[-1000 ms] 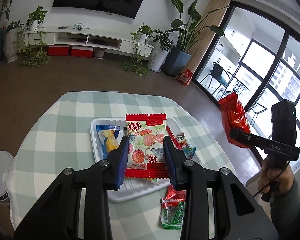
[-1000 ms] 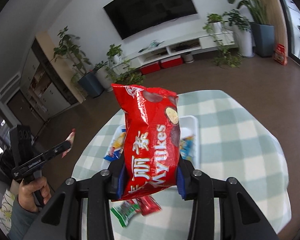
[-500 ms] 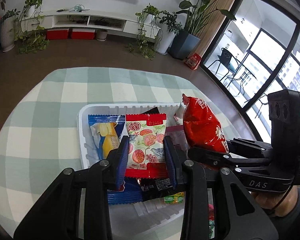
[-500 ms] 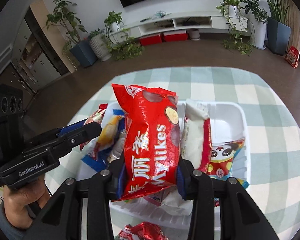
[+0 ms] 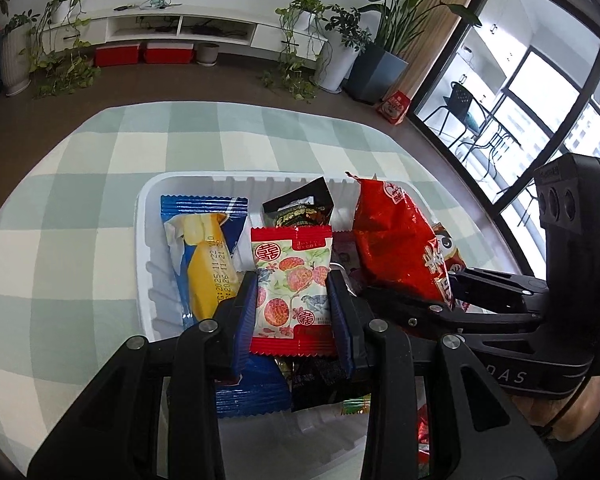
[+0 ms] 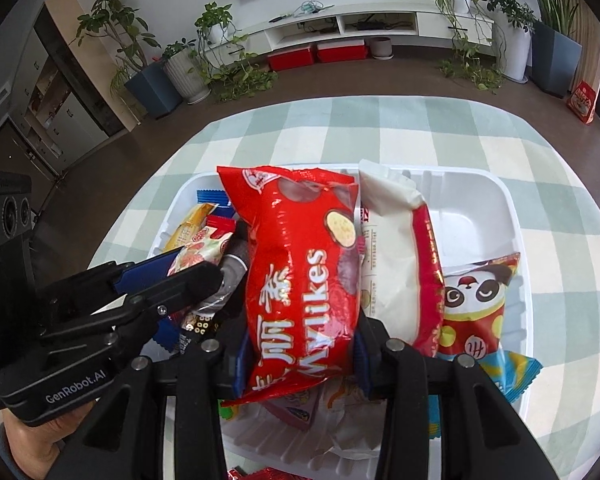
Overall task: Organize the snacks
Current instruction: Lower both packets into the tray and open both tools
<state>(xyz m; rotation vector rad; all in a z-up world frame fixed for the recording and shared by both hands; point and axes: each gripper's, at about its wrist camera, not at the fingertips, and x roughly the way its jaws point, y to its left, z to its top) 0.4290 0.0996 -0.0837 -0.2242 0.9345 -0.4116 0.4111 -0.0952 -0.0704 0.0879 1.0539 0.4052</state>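
Observation:
My left gripper [image 5: 294, 300] is shut on a small red-edged flower-print snack packet [image 5: 292, 288], held low over the white tray [image 5: 180, 184]. My right gripper [image 6: 300, 344] is shut on a big red Mylikes bag [image 6: 300, 264], also just above the tray [image 6: 500, 200]. In the left wrist view that red bag [image 5: 396, 244] hangs right of my packet. Several snacks lie in the tray: a blue-and-yellow bar [image 5: 204, 252], a black packet [image 5: 300, 206], a white-and-red pack [image 6: 400, 256] and a panda pack [image 6: 472, 304].
The tray sits on a round table with a green-and-white checked cloth [image 5: 100, 184]. Loose red and green wrappers [image 6: 260, 474] lie on the cloth at the tray's near edge. A hand [image 6: 32, 436] grips the left tool. Plants and a TV cabinet stand far behind.
Both grippers have come down and together over the tray with their packets still held. The red bag now hangs close beside the flower-print packet.

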